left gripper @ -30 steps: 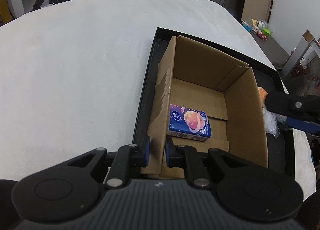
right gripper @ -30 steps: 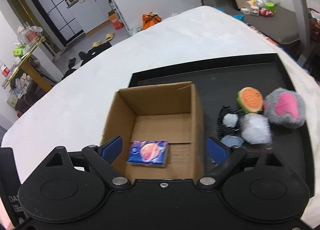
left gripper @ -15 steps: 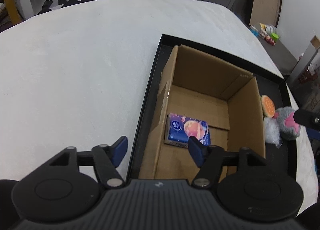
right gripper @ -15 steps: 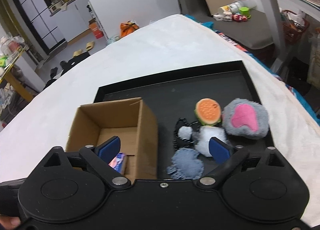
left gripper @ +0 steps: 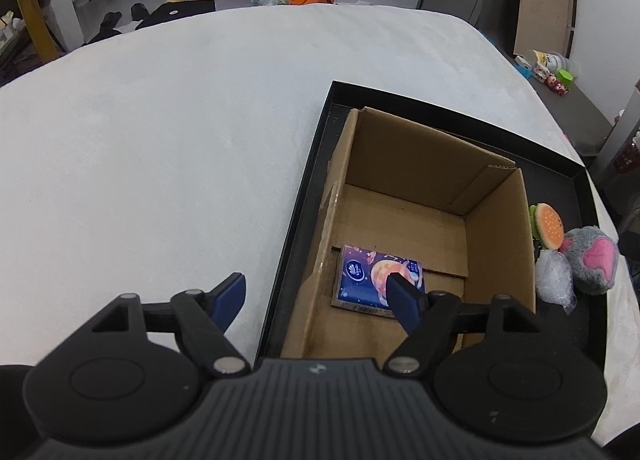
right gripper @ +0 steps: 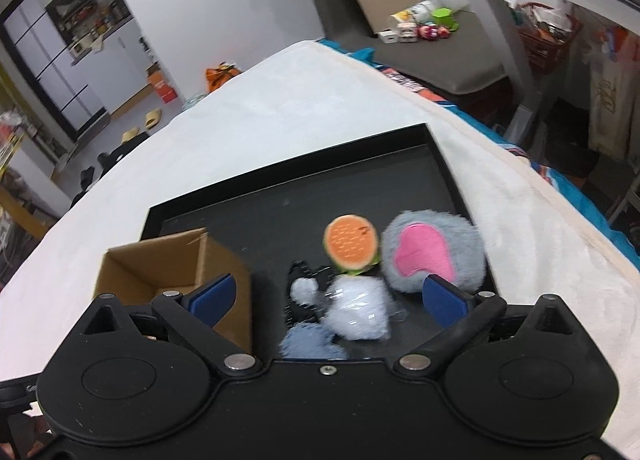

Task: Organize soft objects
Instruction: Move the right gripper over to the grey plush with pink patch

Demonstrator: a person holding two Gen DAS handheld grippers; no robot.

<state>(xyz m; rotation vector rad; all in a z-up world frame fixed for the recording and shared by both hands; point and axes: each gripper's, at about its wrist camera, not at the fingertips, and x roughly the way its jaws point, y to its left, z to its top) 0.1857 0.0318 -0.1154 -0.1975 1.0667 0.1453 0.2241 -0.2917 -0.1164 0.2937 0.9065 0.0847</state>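
On a black tray (right gripper: 448, 168), the right hand-held gripper (right gripper: 328, 298) hangs wide open and empty above 4 clustered soft toys (right gripper: 358, 312); 1 tissue pack (left gripper: 378, 280) already lies inside the cardboard box (left gripper: 500, 244). The left hand-held gripper (left gripper: 316, 300), jaws just opened, straddles the box wall, gripping nothing. Closing here could snag 2 touching toys at once.

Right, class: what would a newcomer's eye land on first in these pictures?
Probably the open brown cardboard box standing in the black tray, with a blue printed packet lying flat inside. Beside the box, on the tray, a fuzzy grey-and-pink plush ball and an orange burger-shaped plush cluster together.
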